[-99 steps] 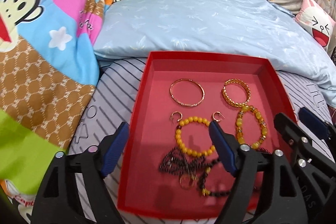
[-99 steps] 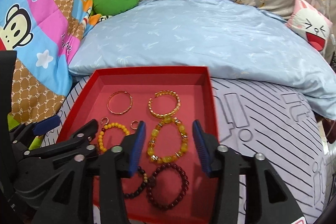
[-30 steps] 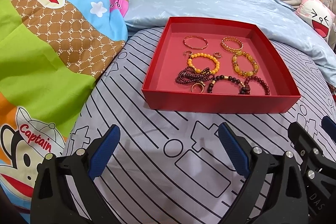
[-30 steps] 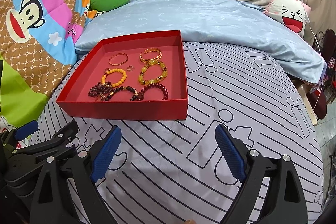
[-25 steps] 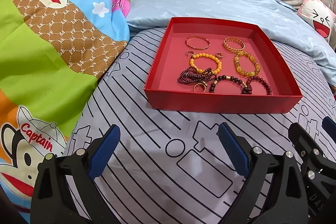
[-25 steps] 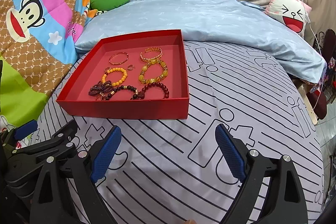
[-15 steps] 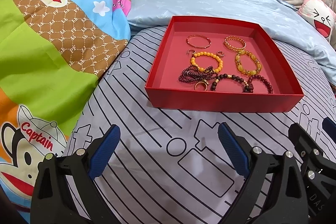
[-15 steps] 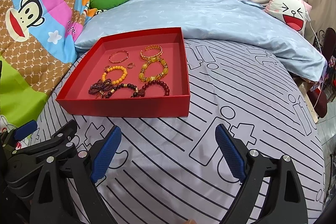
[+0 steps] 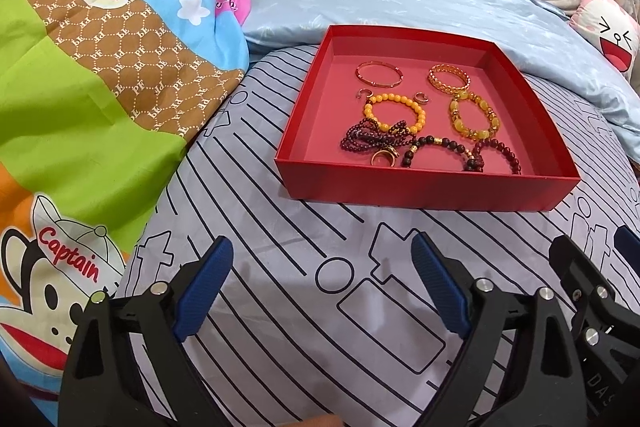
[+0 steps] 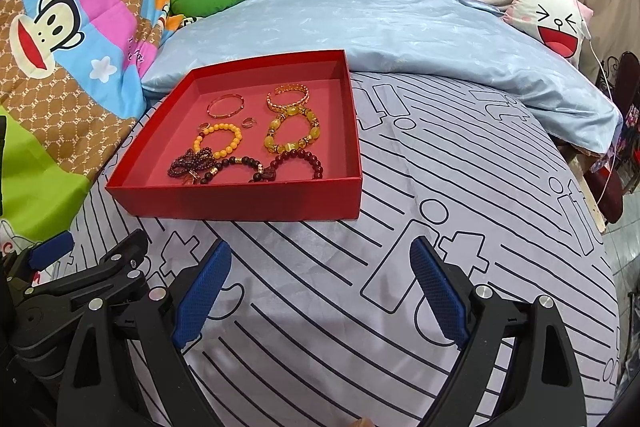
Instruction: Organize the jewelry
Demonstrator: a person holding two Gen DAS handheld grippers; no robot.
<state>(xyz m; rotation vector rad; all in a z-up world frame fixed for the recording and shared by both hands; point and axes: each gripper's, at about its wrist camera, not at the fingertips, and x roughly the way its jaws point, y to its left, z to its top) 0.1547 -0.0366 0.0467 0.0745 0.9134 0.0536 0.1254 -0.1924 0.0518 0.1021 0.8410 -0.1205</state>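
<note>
Your left gripper (image 9: 320, 283) hangs over the striped grey bedsheet (image 9: 304, 347) with its blue pads spread wide and nothing between them; its jaws have just been closing slightly. To its left lies the cartoon monkey quilt (image 9: 100, 75).

Ahead of both grippers, the red tray (image 9: 424, 191) sits flat on the sheet, its far edge against the light blue duvet (image 9: 420, 3). All the jewelry lies inside the tray:
- Back row: a thin gold bangle (image 9: 379, 74) on the left, a wider gold bracelet (image 9: 448, 79) on the right.
- Middle row: an orange bead bracelet (image 9: 394, 110) flanked by two small rings, then a yellow stone bracelet (image 9: 474, 117) touching the gold bracelet's near edge.
- Front row: a bunched dark red bead strand (image 9: 370, 138) with a gold ring (image 9: 383, 158) at its near side, a black bead bracelet (image 9: 434, 146), and a dark red bead bracelet (image 9: 498, 155).

Your right gripper (image 10: 320, 283) is likewise released, pads wide apart over bare sheet, nothing grasped. It is near the tray's front right corner, clear of the wall. A smiling-face cushion (image 10: 554, 19) rests at the far right.
</note>
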